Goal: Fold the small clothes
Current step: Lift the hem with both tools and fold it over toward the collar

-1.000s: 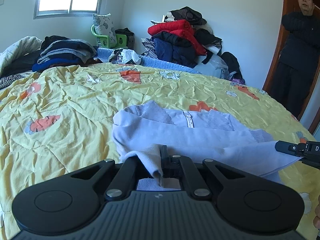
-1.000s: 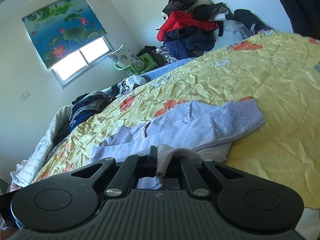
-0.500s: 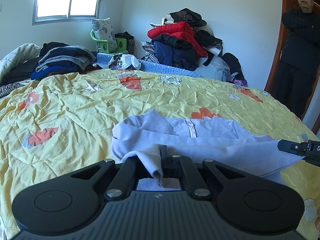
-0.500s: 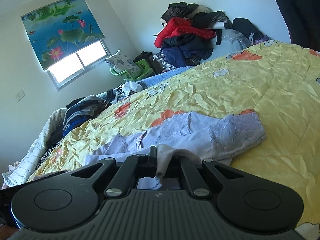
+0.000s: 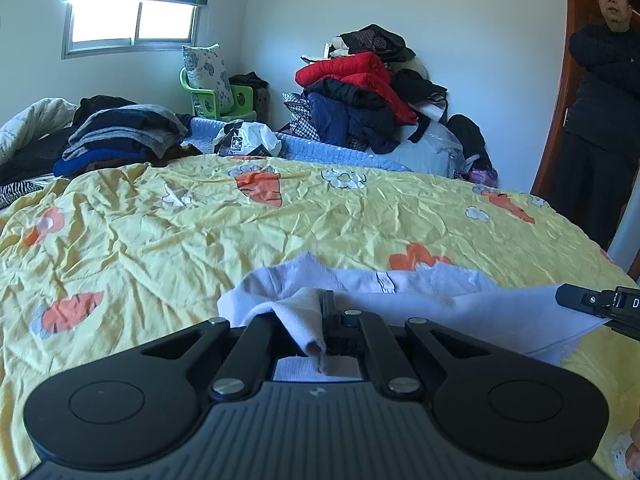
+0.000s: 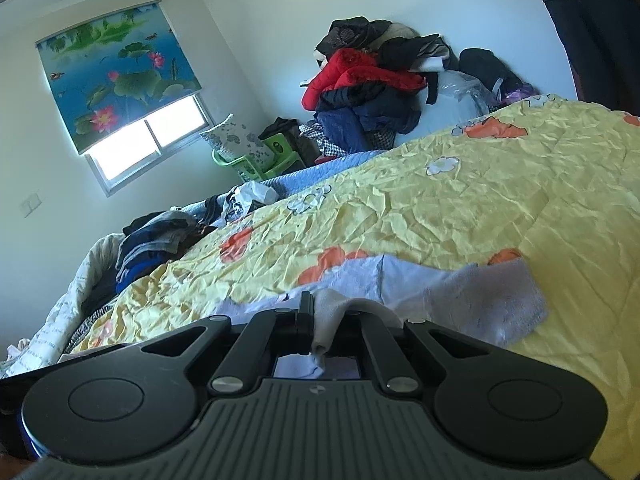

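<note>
The near hem of the pale lavender garment [image 5: 400, 296] is mostly hidden behind the black bodies of the two tools, so how the fold lies under them cannot be made out. The left hand-held gripper [image 5: 326, 320] has its fingers pressed together on a bunched edge of that cloth, a tongue of which hangs down between the linkage arms. The right hand-held gripper [image 6: 310, 316] is likewise pinching a greyish edge of the garment; in the left wrist view only its dark tip shows, cut off at the right border. The garment lies on the yellow carrot-print quilt [image 5: 200, 240] of the bed, its ribbed cuff [image 6: 508, 304] spread toward the right in the right wrist view.

Compared with a second ago, far less of the garment shows beyond the tools — both cameras now sit lower and closer to the quilt, and the collar label [image 5: 385, 282] lies just past the left fingers. A man in dark clothes [image 5: 604, 120] stands by the door, partly cropped. The clothes heap [image 5: 360, 92] by the wall is as before.
</note>
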`<state>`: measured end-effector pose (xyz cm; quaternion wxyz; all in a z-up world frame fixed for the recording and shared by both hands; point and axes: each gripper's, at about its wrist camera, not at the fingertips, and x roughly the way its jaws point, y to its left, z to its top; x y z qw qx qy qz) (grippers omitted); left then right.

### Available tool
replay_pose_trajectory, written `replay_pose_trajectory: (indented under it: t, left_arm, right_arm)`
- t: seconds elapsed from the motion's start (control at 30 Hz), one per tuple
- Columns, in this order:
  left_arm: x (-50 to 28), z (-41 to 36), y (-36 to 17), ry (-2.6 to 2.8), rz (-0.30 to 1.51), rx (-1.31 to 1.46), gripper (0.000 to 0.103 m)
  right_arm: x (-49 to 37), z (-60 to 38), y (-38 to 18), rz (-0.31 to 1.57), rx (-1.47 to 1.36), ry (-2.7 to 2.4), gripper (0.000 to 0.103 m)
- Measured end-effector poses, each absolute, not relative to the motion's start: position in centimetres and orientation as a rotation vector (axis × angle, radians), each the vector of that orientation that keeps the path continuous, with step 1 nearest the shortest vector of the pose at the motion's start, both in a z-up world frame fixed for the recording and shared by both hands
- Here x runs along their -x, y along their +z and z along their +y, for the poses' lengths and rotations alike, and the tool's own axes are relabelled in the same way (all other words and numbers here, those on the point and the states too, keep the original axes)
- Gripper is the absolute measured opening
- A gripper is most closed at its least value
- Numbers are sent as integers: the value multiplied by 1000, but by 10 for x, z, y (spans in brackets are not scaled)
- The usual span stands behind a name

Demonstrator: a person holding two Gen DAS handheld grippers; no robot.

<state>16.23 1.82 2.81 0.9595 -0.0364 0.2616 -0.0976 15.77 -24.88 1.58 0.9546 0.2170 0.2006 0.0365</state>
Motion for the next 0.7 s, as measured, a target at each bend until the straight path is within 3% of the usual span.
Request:
replay_pose_trajectory:
  t: [0.7]
  left_arm:
    - [-251,21,-14,-216,719,158,4]
  right_arm:
    - [-253,-265,-29,549,-503,48,7]
